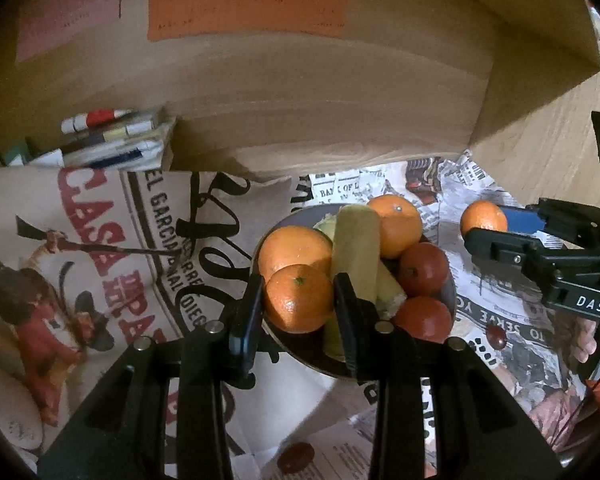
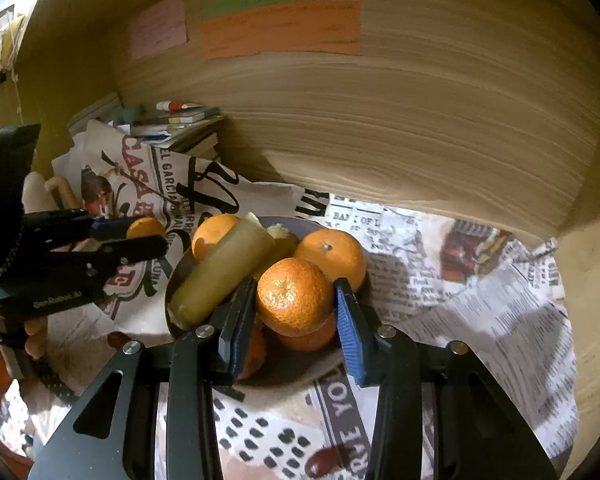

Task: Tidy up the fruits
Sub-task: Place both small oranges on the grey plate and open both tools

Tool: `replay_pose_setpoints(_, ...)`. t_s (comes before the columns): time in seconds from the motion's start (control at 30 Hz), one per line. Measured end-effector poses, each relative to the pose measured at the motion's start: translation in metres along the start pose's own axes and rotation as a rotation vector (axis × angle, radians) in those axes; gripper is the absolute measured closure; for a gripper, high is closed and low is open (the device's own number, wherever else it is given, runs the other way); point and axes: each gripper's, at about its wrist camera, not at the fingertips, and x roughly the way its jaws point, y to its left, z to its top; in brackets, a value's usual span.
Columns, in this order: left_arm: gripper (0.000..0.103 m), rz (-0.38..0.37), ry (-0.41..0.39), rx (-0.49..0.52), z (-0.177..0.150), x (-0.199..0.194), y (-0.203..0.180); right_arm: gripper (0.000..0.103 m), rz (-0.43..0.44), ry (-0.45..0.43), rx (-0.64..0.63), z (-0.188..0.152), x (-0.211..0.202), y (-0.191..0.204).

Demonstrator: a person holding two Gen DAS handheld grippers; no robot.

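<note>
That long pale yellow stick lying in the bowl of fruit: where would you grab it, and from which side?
Probably from above, jaws set across the narrow width of the yellow stick along its upper stretch. It is long and round and lies slanted on top of the pile in the bowl, so its sides are barest there. Its lower end is tucked among the fruit, next to an orange.

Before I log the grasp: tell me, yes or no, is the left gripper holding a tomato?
No, the left gripper has its fingers around a mandarin above the bowl.
</note>
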Motion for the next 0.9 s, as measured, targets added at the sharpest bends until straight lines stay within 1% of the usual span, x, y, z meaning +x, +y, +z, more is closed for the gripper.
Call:
replay_pose_setpoints(0.13,0.068,-0.027,0.032,-0.005,-0.004,0.01,0.003,0.067,0.009,0.007,-0.005,0.004,0.009,0.002)
replay_pose_setpoints(0.27,0.068,-0.036,0.053,0.001,-0.008,0.02,0.002,0.067,0.017,0.019,-0.009,0.005,0.018,0.003)
replay_pose_setpoints(0.53,0.068,-0.057,0.075,-0.026,-0.011,0.032,0.01,0.067,0.051,0.08,-0.014,0.0,0.044,0.008)
replay_pose_setpoints(0.73,0.068,-0.076,0.097,-0.039,-0.012,0.038,0.013,0.067,0.043,0.094,-0.033,-0.001,0.05,0.01)
replay_pose_setpoints(0.8,0.068,-0.077,0.102,-0.041,-0.012,0.039,0.014,0.065,0.047,0.099,-0.032,0.0,0.049,0.009)
replay_pose_setpoints(0.87,0.067,-0.077,0.101,-0.038,-0.012,0.039,0.013,0.058,0.05,0.097,-0.025,0.001,0.047,0.008)
replay_pose_setpoints(0.9,0.067,-0.075,0.096,-0.036,-0.012,0.037,0.012,0.057,0.044,0.091,-0.027,0.001,0.045,0.008)
